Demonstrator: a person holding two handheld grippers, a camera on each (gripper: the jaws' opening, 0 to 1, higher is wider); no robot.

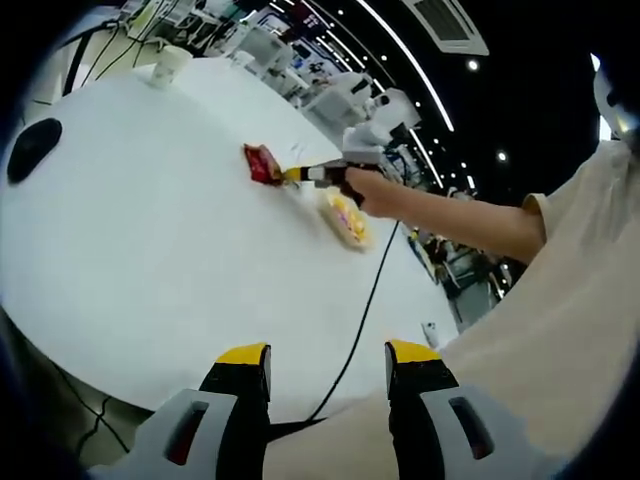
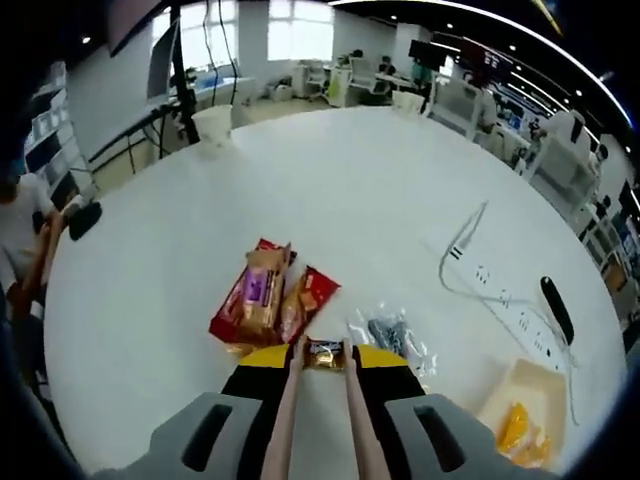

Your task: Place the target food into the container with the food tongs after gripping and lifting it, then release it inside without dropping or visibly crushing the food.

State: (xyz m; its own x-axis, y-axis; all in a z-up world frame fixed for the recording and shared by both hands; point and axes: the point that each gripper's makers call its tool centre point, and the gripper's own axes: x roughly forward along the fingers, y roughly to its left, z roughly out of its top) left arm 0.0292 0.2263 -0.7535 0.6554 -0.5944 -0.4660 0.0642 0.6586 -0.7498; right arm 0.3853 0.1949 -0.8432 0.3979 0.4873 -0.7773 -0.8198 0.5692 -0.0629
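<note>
My right gripper (image 2: pixel 325 362) is shut on the food tongs (image 2: pixel 285 420), whose two tan arms run forward between its yellow-tipped jaws. The tong tips pinch a small brown wrapped snack (image 2: pixel 325 353) at the near edge of a pile of red snack packets (image 2: pixel 265 295). Whether the snack is off the table I cannot tell. A pale container (image 2: pixel 530 385) holding yellow food sits low on the right. In the left gripper view, a hand holds the right gripper (image 1: pixel 318 174) at the red packets (image 1: pixel 262 165), with the container (image 1: pixel 347 218) beside it. My left gripper (image 1: pixel 328 356) is open and holds nothing.
On the round white table (image 2: pixel 330 190) lie a clear wrapped packet (image 2: pixel 392 337), a white power strip (image 2: pixel 505 305) with cable, a black oblong object (image 2: pixel 557 308), a paper cup (image 2: pixel 212 125) and a black mouse (image 2: pixel 85 218). A black cable (image 1: pixel 365 310) crosses the table. The person's sleeve (image 1: pixel 570 300) is at right.
</note>
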